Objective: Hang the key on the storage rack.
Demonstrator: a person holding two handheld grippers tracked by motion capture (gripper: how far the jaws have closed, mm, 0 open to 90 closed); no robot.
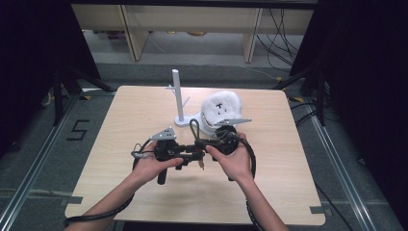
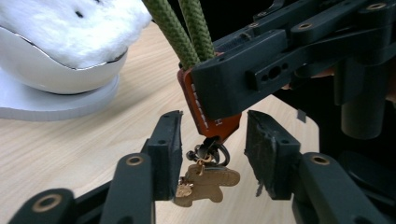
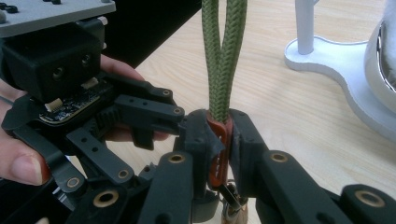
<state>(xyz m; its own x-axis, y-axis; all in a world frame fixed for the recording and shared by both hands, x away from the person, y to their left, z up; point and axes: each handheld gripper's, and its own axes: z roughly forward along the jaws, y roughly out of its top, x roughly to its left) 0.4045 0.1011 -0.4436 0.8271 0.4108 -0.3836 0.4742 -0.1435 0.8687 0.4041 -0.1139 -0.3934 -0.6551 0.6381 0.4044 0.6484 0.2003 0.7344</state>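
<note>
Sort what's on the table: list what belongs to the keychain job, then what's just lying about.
In use: green-cord keychain with orange leather tab, its gingerbread-man charm, right gripper, left gripper.
Lying about: white branched stand, fluffy white cushion in a white bowl.

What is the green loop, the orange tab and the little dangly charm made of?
The green loop looks like braided cord: its weave shows. The orange tab, pinched in the right claw, seems to be leather, matte with white stitching. The charm looks like golden metal or tan leather; hard to tell.
</note>
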